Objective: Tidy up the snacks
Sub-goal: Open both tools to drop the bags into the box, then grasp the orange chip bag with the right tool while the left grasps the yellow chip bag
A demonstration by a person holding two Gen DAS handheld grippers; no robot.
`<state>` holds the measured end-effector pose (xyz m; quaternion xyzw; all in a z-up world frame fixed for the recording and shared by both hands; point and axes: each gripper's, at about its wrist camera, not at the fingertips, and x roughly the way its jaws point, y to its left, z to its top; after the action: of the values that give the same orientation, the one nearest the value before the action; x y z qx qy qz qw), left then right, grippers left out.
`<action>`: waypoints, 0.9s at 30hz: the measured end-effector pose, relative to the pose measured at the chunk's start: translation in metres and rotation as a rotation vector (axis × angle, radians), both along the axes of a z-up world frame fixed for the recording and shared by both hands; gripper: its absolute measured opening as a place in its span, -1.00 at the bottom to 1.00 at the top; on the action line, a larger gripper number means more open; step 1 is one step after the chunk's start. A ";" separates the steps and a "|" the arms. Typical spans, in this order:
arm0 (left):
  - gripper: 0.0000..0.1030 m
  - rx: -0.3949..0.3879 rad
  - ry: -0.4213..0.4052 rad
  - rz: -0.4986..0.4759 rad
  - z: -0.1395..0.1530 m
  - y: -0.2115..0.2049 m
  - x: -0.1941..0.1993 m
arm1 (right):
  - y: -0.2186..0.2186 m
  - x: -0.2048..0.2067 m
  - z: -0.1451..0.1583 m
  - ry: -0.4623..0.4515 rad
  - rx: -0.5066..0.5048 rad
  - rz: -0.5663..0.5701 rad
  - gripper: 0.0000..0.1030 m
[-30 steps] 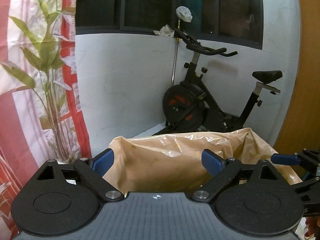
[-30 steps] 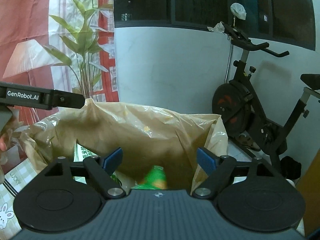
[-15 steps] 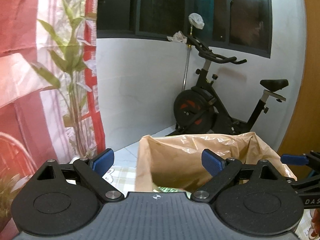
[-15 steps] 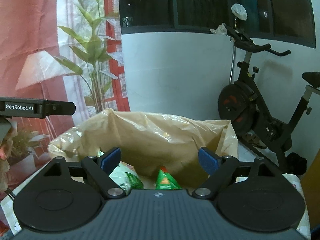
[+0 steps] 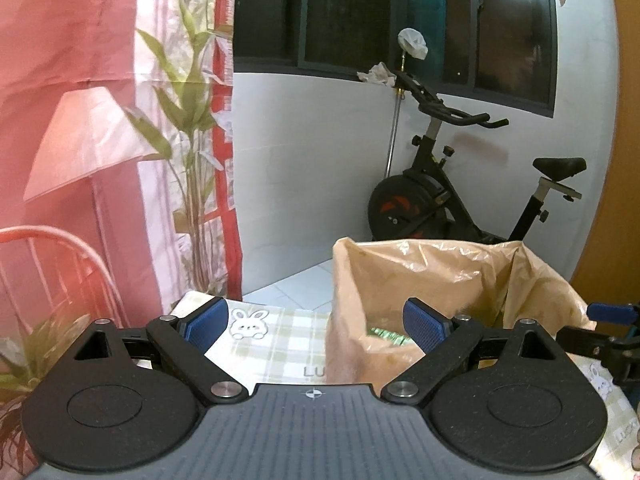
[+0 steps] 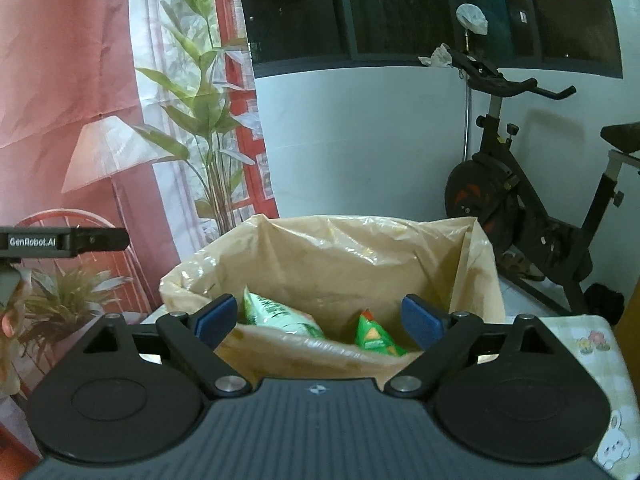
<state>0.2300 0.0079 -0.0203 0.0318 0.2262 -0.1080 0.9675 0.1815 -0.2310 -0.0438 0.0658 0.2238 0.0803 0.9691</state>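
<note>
An exercise bike (image 5: pixel 472 196) stands by the white wall (image 5: pixel 312 184) under dark windows (image 5: pixel 348 12).

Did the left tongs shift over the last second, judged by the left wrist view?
Yes. The left tongs moved leftward: the plastic bag now sits right of centre, with the exercise bike behind.

The tan plastic bag (image 6: pixel 340 264) hides the lower parts of the pale green snack packet (image 6: pixel 280 314) and the bright green packet (image 6: pixel 374 336) inside it. Its near edge (image 5: pixel 344 344) is blurred. It covers most of a word printed on the checked surface (image 5: pixel 280 344). The exercise bike (image 6: pixel 532 208) loses its seat at the frame edge.
</note>
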 end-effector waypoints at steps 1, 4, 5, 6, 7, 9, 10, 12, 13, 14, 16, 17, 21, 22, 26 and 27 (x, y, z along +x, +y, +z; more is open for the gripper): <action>0.85 0.003 -0.003 0.004 -0.002 0.003 -0.004 | 0.002 -0.004 -0.001 -0.002 0.002 -0.003 0.79; 0.85 0.008 -0.014 0.014 -0.007 0.011 -0.016 | 0.008 -0.014 -0.005 -0.015 -0.003 -0.011 0.80; 0.85 0.010 -0.018 0.019 -0.010 0.014 -0.020 | 0.010 -0.017 -0.007 -0.021 -0.003 -0.012 0.80; 0.85 0.013 -0.021 0.024 -0.012 0.015 -0.024 | 0.011 -0.021 -0.008 -0.026 -0.002 -0.012 0.81; 0.85 0.016 -0.025 0.028 -0.015 0.016 -0.027 | 0.013 -0.024 -0.010 -0.032 0.000 -0.011 0.81; 0.85 0.021 -0.030 0.036 -0.022 0.020 -0.035 | 0.015 -0.032 -0.013 -0.045 0.008 -0.010 0.82; 0.85 0.024 -0.030 0.039 -0.025 0.021 -0.039 | 0.016 -0.036 -0.016 -0.051 0.013 -0.008 0.82; 0.85 0.028 -0.028 0.045 -0.033 0.024 -0.047 | 0.018 -0.043 -0.021 -0.060 0.017 -0.005 0.82; 0.85 0.033 -0.027 0.045 -0.037 0.024 -0.050 | 0.019 -0.046 -0.024 -0.061 0.015 -0.004 0.82; 0.85 0.037 -0.026 0.045 -0.040 0.025 -0.054 | 0.021 -0.049 -0.028 -0.061 0.013 -0.005 0.83; 0.85 0.048 -0.025 0.044 -0.047 0.025 -0.059 | 0.022 -0.053 -0.036 -0.055 0.012 -0.003 0.83; 0.85 0.053 -0.024 0.043 -0.051 0.025 -0.061 | 0.023 -0.055 -0.040 -0.047 0.011 -0.001 0.83; 0.85 0.046 -0.001 0.042 -0.067 0.025 -0.068 | 0.028 -0.060 -0.058 -0.017 -0.009 0.009 0.83; 0.85 0.038 0.007 0.043 -0.071 0.025 -0.069 | 0.028 -0.062 -0.062 -0.008 -0.017 0.013 0.83; 0.84 0.002 0.043 0.059 -0.086 0.025 -0.071 | 0.031 -0.069 -0.080 0.040 -0.036 0.023 0.83; 0.84 -0.003 0.050 0.063 -0.091 0.024 -0.072 | 0.032 -0.071 -0.085 0.056 -0.040 0.023 0.83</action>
<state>0.1580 0.0321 -0.1108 0.0207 0.2510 -0.0783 0.9646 0.1109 -0.1995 -0.1288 0.0461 0.2532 0.0852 0.9626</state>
